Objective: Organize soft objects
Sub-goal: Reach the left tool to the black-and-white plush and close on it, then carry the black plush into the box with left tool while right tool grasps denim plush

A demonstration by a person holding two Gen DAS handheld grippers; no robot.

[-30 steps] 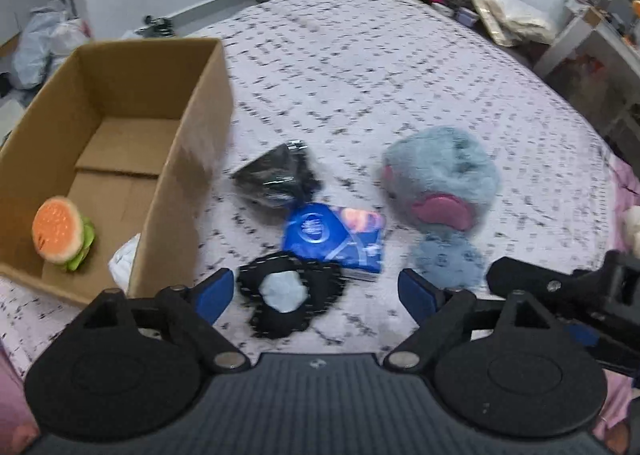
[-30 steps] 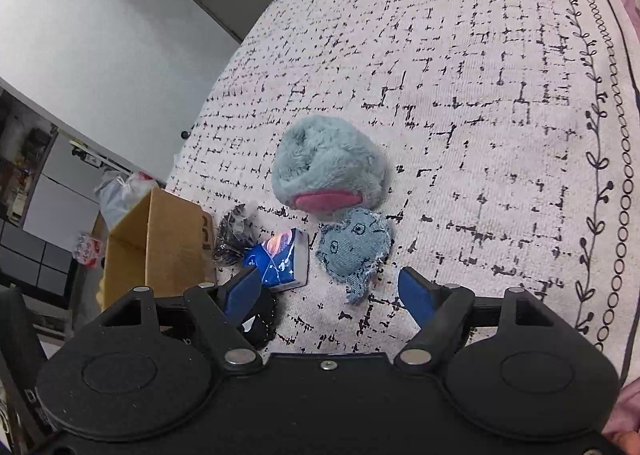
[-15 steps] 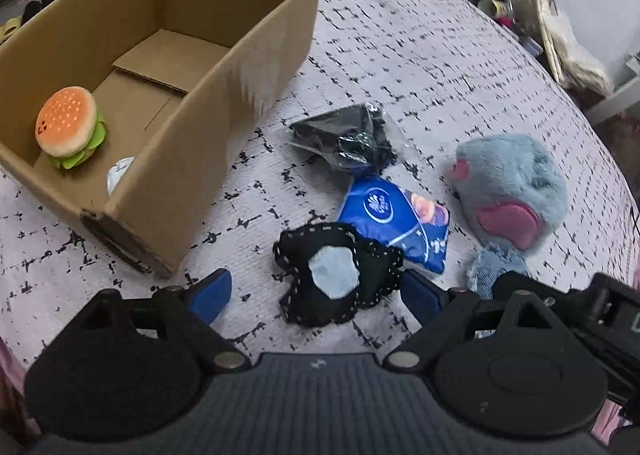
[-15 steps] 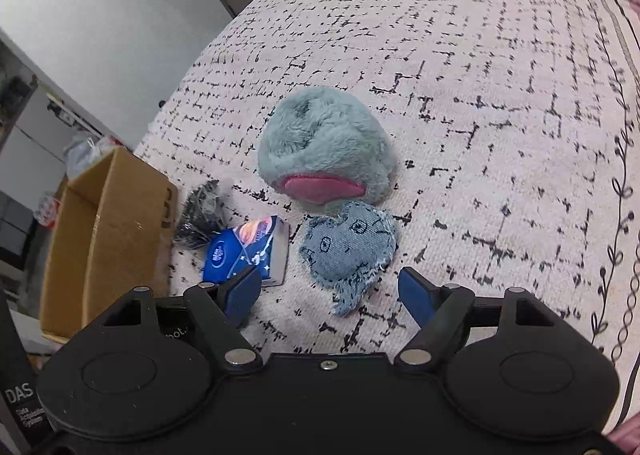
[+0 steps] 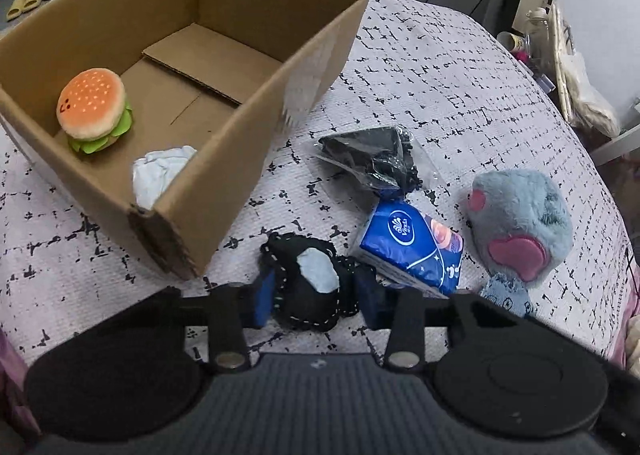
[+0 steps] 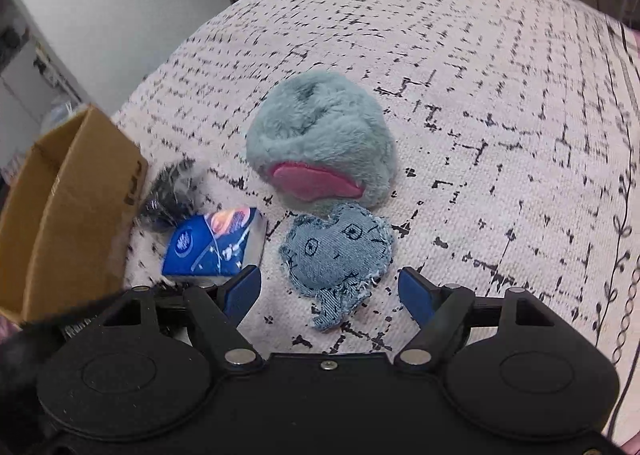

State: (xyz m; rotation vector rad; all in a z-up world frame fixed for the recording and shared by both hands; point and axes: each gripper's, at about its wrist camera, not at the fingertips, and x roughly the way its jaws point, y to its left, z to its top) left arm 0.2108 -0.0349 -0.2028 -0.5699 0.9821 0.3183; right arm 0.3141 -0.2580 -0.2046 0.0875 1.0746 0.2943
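Note:
My left gripper (image 5: 316, 301) is shut on a black stitched soft toy (image 5: 310, 285) with a pale blue patch, just in front of the cardboard box (image 5: 256, 115). The box holds a plush burger (image 5: 92, 109) and a white cloth (image 5: 160, 171). My right gripper (image 6: 330, 293) is open, its fingers on either side of a denim elephant toy (image 6: 336, 255) on the bed. A furry blue-grey plush (image 6: 320, 143) with pink patches lies just beyond it and also shows in the left wrist view (image 5: 520, 221).
A blue tissue pack (image 5: 414, 245) and a black item in clear plastic (image 5: 372, 161) lie between box and plush on the patterned bedspread (image 6: 500, 95). The box's near corner (image 5: 168, 239) is close to my left gripper. Room clutter stands beyond the bed.
My left gripper moved forward and closed on the black stitched toy. My right gripper moved down closer to the denim elephant, still open.

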